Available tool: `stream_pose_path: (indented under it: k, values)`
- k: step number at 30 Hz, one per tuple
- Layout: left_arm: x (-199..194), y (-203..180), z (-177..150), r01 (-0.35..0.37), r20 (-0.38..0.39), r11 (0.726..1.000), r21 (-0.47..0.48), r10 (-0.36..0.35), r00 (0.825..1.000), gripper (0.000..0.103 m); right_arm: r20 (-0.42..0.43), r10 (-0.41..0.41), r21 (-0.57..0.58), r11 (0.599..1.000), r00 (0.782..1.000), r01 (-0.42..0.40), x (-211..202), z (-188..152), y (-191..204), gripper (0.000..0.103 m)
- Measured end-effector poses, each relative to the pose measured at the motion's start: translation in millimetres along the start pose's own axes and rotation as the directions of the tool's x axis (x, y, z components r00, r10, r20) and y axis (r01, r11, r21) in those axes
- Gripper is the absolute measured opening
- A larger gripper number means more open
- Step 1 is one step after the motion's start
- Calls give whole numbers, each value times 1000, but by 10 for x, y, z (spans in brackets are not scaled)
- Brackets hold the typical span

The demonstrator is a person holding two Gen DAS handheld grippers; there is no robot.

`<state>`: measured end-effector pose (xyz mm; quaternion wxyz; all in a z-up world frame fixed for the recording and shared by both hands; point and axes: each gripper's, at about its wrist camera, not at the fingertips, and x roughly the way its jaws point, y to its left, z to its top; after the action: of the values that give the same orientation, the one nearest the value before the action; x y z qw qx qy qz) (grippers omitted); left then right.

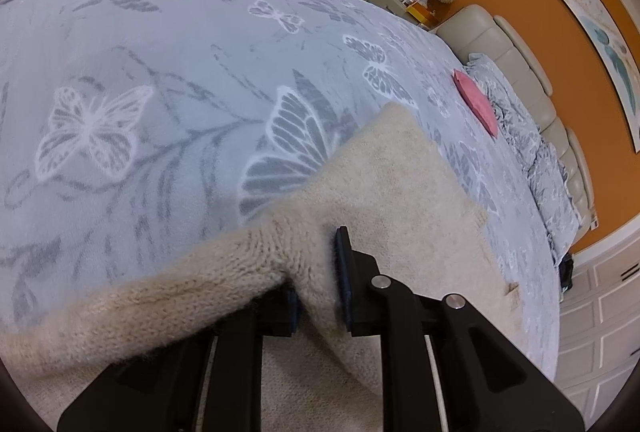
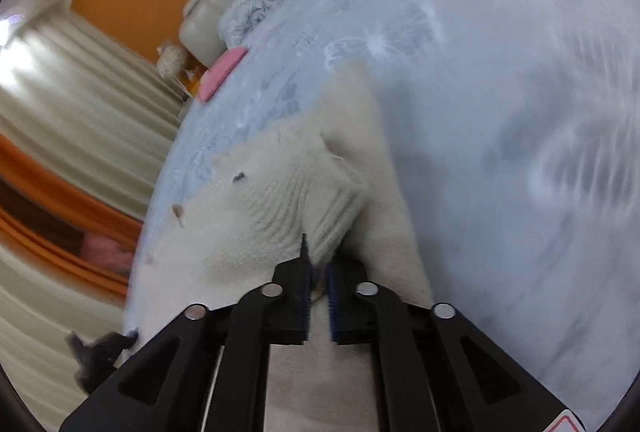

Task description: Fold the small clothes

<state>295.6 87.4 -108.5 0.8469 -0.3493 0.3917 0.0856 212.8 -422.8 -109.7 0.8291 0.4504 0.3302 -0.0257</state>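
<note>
Here both the left tongs (image 1: 316, 282) and right tongs (image 2: 318, 286) pinch the cream sweater (image 1: 400, 184) between them.

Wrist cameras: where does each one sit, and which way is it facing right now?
Left wrist: on the left gripper, looking down along its jaws, shut on the beige sweater, across the butterfly blanket towards the headboard.
Right wrist: on the right gripper, jaws shut on the same sweater, facing blanket and curtains; blurred.
Shared: sweater, blanket, pink item, headboard. No hand shows.
</note>
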Motion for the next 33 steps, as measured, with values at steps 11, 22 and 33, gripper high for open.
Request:
stream_pose_path:
  k: [11,22,33]
  values:
    - [-183,102,31,11,-18,997,-82,-13,1000,19,1,-144,6,990,990,144,-696,115,131,39]
    - [-595,504,4,52,-78,993,103,-44,996,23,-109,-146,79,985,983,155,-1315,-772,-200,52]
    - [-1721,1598,-390,-13,-343,990,137,60,937,69,-473,-283,-18,950,835,311,-1671,-1524,-177,65]
